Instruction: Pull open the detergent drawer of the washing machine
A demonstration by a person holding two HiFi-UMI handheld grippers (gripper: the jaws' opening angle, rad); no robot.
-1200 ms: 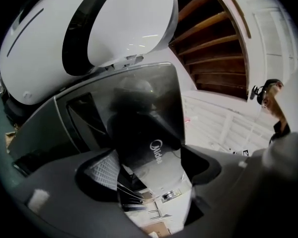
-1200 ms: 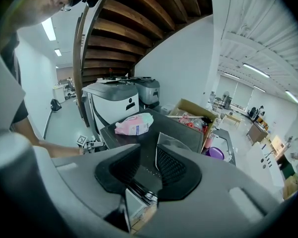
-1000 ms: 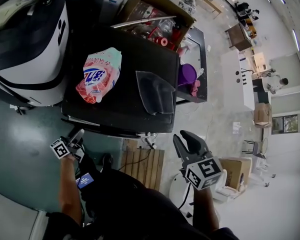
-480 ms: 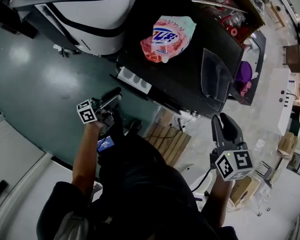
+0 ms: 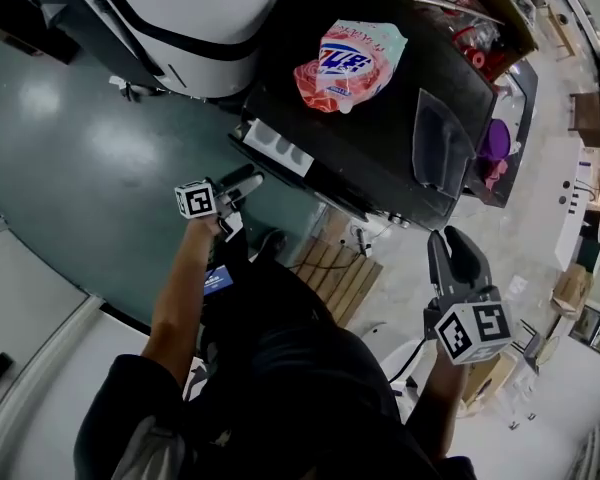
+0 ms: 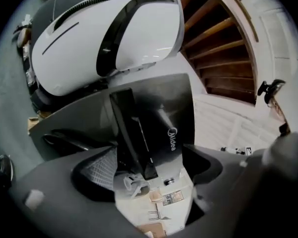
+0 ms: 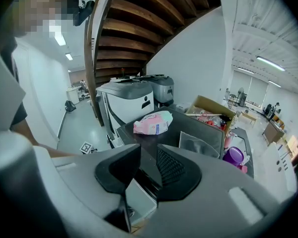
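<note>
Since 1 second ago the detergent drawer (image 5: 273, 146) has come out: back then only a thin pale strip showed at the machine's front edge, and now a pale tray stands clear of it. The left gripper (image 5: 248, 180) has just been opening its jaws.

Head view: the washing machine (image 5: 380, 128) is a black box with a pink detergent bag (image 5: 350, 60) and a clear plastic piece (image 5: 442, 146) lying on its top. The drawer juts from the upper front, at the end nearest the big white appliance (image 5: 210, 28). The left gripper hangs just beside the drawer's outer end, apart from it. The right gripper (image 5: 452, 240) is held well away, past the machine's other corner, above a wooden pallet (image 5: 335, 273).

Left gripper view: the left gripper (image 6: 149, 182) is released, its 2 jaws standing wide. The drawer (image 6: 134, 133) shows in the gap as a dark glossy slab sticking out of the front panel beside the Midea lettering, and neither pad touches it.

Right gripper view: the right gripper (image 7: 148, 175) has its jaws a little apart with nothing held. Past them lie the machine's top and the detergent bag (image 7: 153, 122).

I judge the pull done, or nearly so: the drawer is out far enough to show pale compartments from above. Whether it has reached its stop I cannot tell. What is left, at most, is a further tug and drawing the hand away.
</note>
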